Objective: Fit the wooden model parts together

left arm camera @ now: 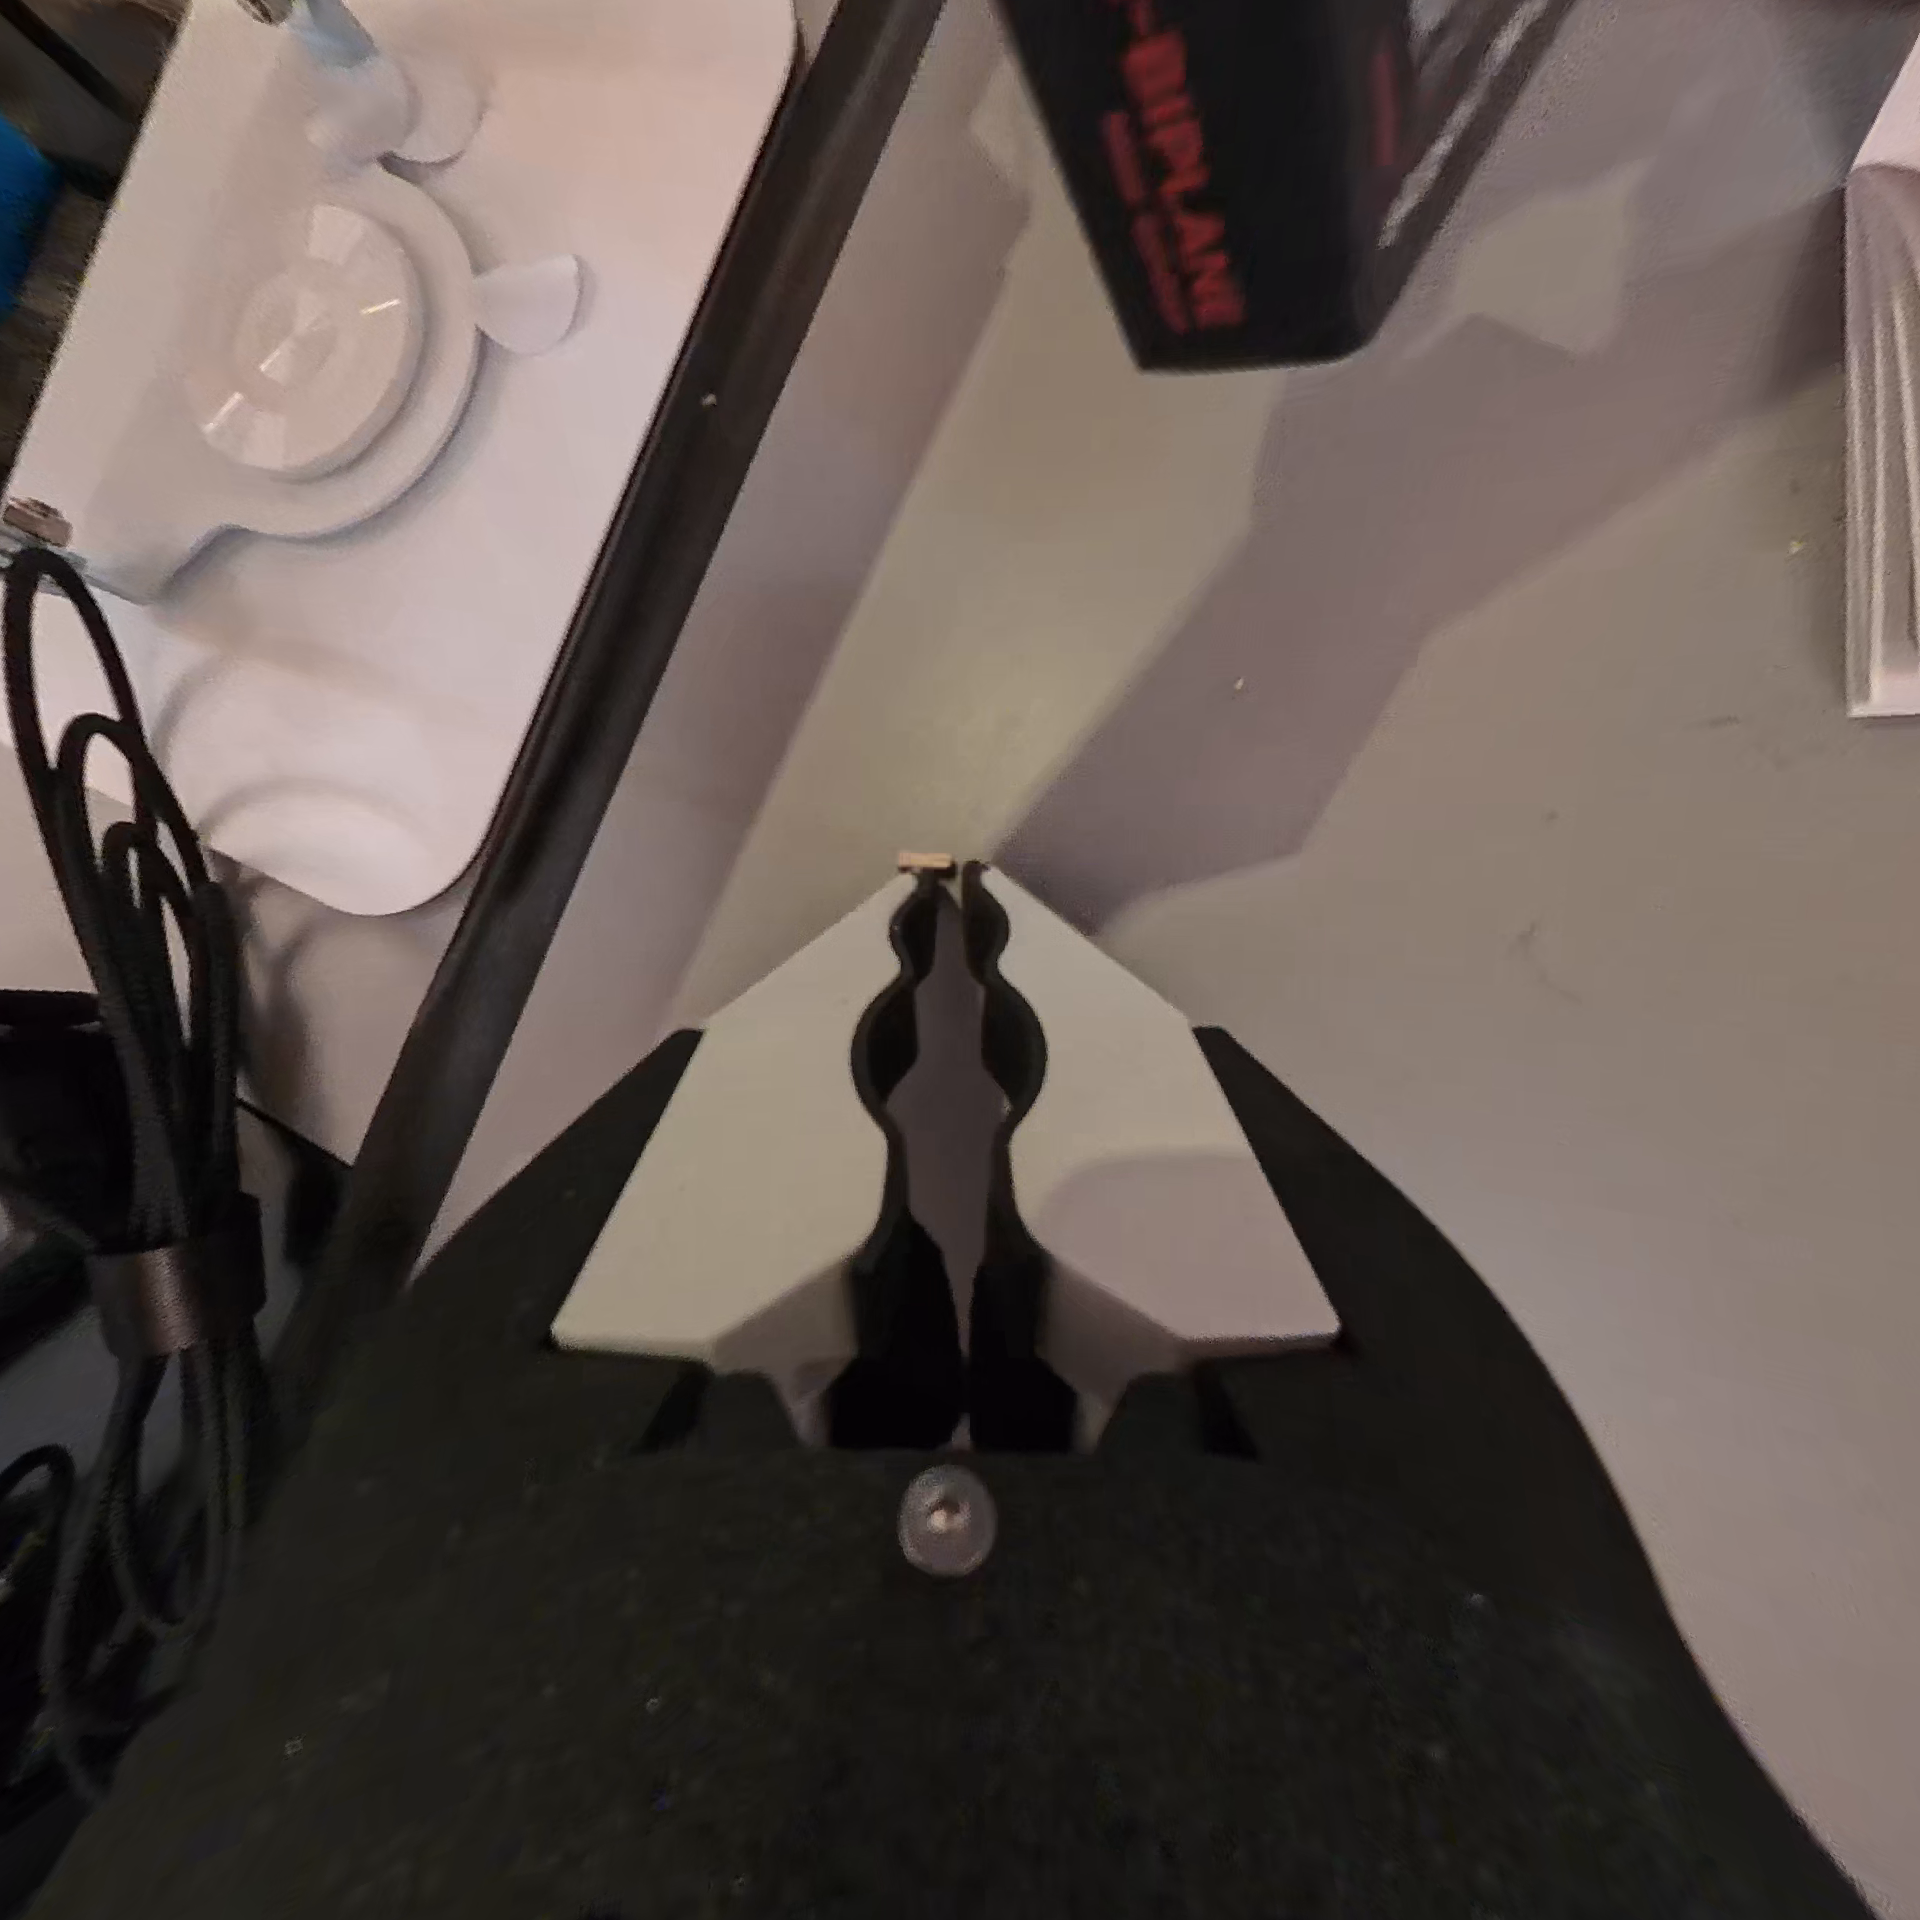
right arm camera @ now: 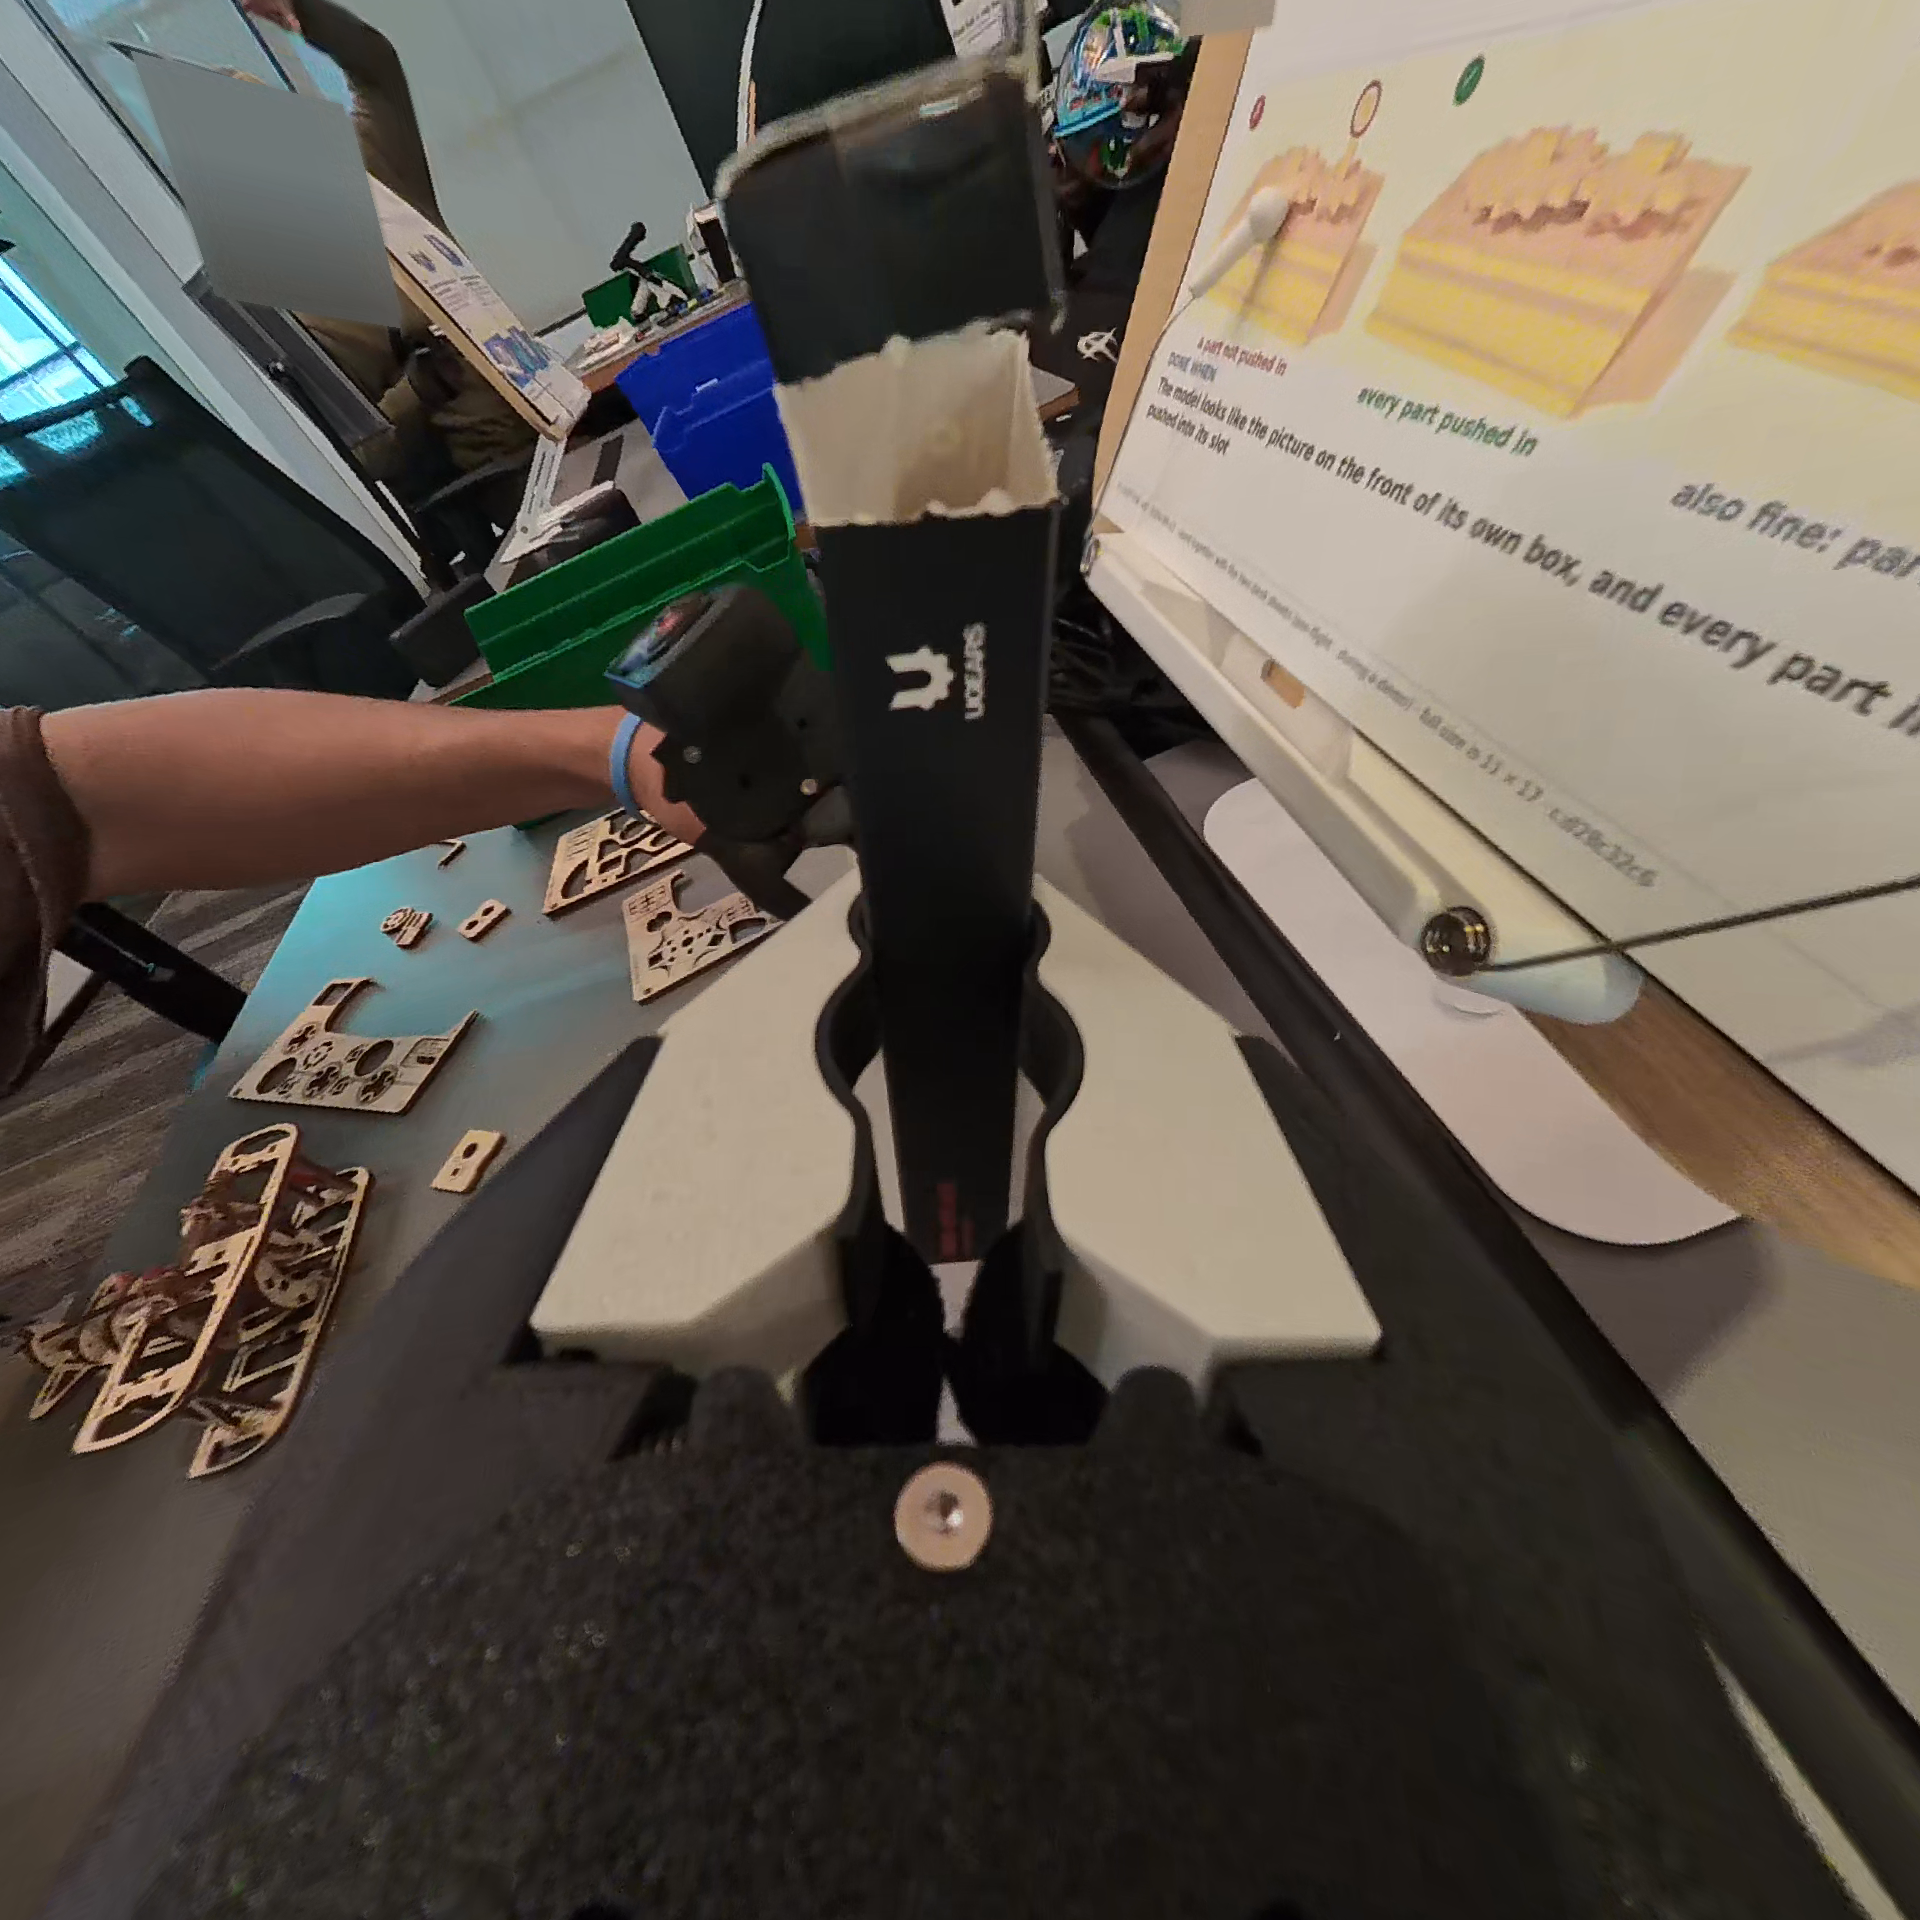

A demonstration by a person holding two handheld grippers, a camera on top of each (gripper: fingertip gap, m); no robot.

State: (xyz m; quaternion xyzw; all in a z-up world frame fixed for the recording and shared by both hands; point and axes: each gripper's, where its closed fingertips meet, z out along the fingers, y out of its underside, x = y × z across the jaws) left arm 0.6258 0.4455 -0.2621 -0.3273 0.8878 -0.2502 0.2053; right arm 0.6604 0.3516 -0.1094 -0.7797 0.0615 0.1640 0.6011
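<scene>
My right gripper (right arm camera: 951,935) is shut on a tall black model box (right arm camera: 935,727) and holds it upright, its torn top end open. The box's lower end shows at the top of the left wrist view (left arm camera: 1226,187). My left gripper (left arm camera: 943,883) is shut on a tiny tan wooden piece (left arm camera: 925,860) at its tips, above the grey table. It also shows in the right wrist view (right arm camera: 727,748), held by a hand just left of the box. A partly built wooden model (right arm camera: 208,1299) lies at the left. Punched wooden sheets (right arm camera: 353,1060) (right arm camera: 686,935) and small loose pieces (right arm camera: 468,1158) lie on the table.
An instruction board (right arm camera: 1558,468) stands at the right on a white base (right arm camera: 1455,1091), which also shows in the left wrist view (left arm camera: 312,416). A coiled black cable (left arm camera: 135,1039) hangs at the left. A green bin (right arm camera: 644,592) and a blue bin (right arm camera: 707,405) stand behind. A person's arm (right arm camera: 312,769) reaches across. About 20 centimeters separates my left fingertips from my right.
</scene>
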